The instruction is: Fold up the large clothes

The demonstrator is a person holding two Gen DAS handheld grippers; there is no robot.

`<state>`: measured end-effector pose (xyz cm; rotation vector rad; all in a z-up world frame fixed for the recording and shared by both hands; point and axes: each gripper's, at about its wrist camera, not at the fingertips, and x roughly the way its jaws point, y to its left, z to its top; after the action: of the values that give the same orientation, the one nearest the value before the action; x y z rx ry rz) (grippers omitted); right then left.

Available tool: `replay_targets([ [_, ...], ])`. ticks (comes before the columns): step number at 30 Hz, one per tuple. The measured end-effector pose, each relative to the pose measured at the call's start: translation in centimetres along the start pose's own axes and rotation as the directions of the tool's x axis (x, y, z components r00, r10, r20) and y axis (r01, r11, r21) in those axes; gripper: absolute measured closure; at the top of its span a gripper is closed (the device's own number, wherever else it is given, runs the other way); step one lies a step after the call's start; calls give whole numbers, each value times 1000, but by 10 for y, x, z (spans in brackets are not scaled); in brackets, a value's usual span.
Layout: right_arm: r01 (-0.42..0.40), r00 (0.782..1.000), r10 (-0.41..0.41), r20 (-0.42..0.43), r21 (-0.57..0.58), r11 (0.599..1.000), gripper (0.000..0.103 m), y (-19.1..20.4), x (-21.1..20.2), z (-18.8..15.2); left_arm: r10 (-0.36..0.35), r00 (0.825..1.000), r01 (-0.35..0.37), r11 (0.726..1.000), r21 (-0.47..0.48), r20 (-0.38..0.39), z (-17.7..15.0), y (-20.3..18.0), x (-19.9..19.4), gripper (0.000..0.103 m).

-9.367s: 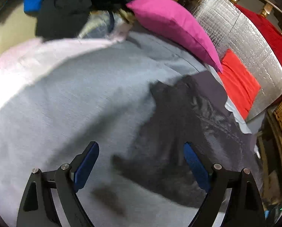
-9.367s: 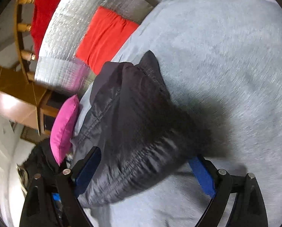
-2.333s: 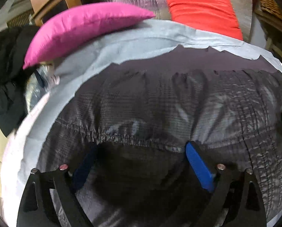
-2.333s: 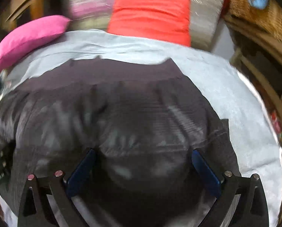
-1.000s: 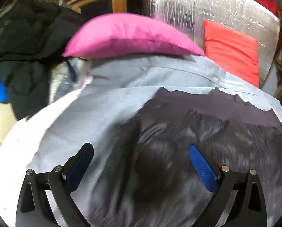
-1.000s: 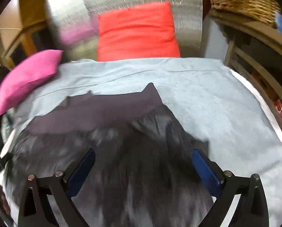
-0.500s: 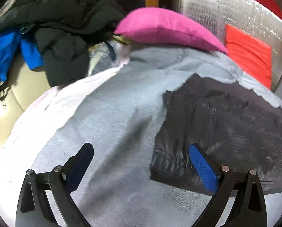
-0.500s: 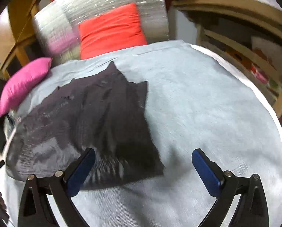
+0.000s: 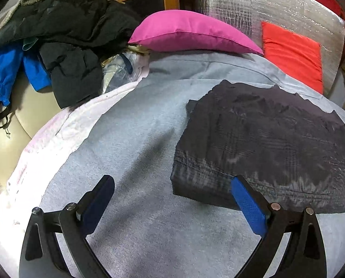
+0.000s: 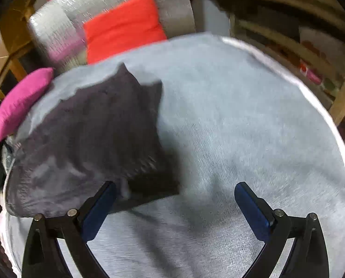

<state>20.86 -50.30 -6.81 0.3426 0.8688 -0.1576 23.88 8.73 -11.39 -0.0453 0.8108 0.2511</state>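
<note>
A dark quilted jacket (image 9: 265, 143) lies folded flat on the grey sheet (image 9: 130, 139) of a bed. In the right wrist view the jacket (image 10: 91, 139) lies to the left. My left gripper (image 9: 172, 199) is open and empty, above the sheet just left of the jacket's near left corner. My right gripper (image 10: 172, 203) is open and empty, above the sheet at the jacket's near right corner.
A pink pillow (image 9: 191, 32) and a red cushion (image 9: 292, 53) lie at the bed's head against a silver padded board (image 9: 253, 7). A heap of black and blue clothes (image 9: 56, 37) lies at the far left. Wooden shelving (image 10: 299, 34) stands to the right of the bed.
Both grippers have let go of the jacket and pulled back and apart, the left to the left, the right to the right. The jacket now lies folded on the sheet.
</note>
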Motion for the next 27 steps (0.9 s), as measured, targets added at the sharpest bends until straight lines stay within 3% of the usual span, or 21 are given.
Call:
replay_targets([
  [3, -3, 1000, 4, 24, -77, 997, 1, 17, -3, 5, -13, 1000, 13, 1000, -6, 1, 0, -1, -3, 2],
  [8, 80, 991, -85, -106, -53, 995, 1, 6, 34, 0, -17, 1000, 17, 1000, -7, 2, -1, 1, -8, 2],
  [13, 56, 995, -57, -78, -9, 998, 1, -7, 18, 3, -24, 1000, 24, 1000, -16, -4, -1, 10, -6, 2],
  [16, -22, 997, 24, -77, 20, 1000, 1, -16, 7, 2, -90, 995, 87, 993, -74, -33, -1, 23, 0, 2],
  [18, -100, 991, 106, -80, 78, 992, 1, -23, 2, 1, -175, 983, 166, 976, -139, -54, 2, 35, 8, 2],
  [21, -238, 963, 253, -93, 152, 959, 1, -30, 7, 9, -302, 950, 284, 940, -191, -78, 19, 45, 25, 2],
  [24, -287, 948, 299, -105, 115, 951, 1, -20, 19, 28, -405, 906, 384, 909, -162, -124, 43, 37, 47, 2],
  [27, -312, 933, 324, -158, 96, 945, 1, -7, 44, 50, -432, 887, 425, 902, -75, -164, 64, 20, 66, 2],
])
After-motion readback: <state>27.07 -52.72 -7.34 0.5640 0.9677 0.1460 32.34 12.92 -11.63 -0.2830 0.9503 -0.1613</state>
